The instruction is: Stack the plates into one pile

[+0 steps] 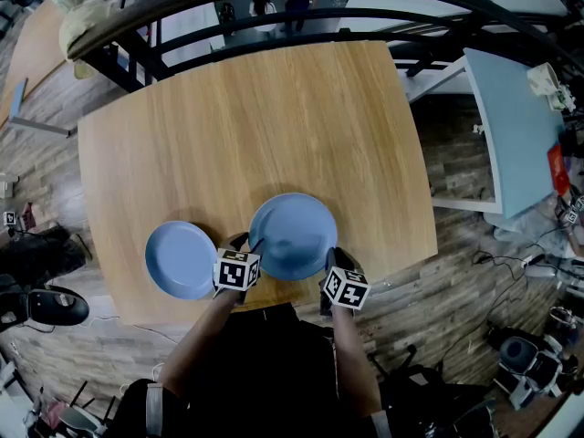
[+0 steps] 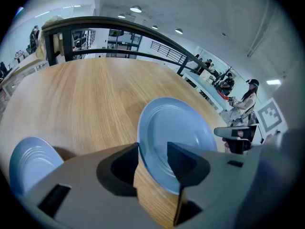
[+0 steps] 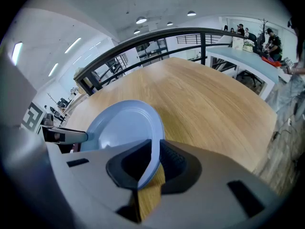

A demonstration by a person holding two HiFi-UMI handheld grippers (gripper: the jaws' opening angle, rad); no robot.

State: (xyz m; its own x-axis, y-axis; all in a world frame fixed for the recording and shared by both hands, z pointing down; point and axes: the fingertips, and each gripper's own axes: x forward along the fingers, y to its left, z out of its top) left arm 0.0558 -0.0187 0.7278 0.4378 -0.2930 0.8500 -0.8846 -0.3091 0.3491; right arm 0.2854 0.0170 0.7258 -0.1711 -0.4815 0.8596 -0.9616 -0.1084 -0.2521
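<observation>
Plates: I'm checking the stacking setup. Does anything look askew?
One plate is tilted up off the table, its rim pinched by the right gripper, with the open jaws of the left gripper around the opposite rim. The other plate lies flat.

Tableware and tools, counted.
Two blue plates: left plate point(image 1: 181, 259), right plate point(image 1: 297, 231). Two grippers: left gripper point(image 1: 246, 243), right gripper point(image 1: 335, 256). One wooden table point(image 1: 246, 117).

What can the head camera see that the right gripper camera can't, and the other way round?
Only the head view shows the second blue plate, lying to the left. Only the right gripper view shows up close how the right gripper pinches a plate's rim between its jaws. Both show the held plate and the wooden table.
</observation>
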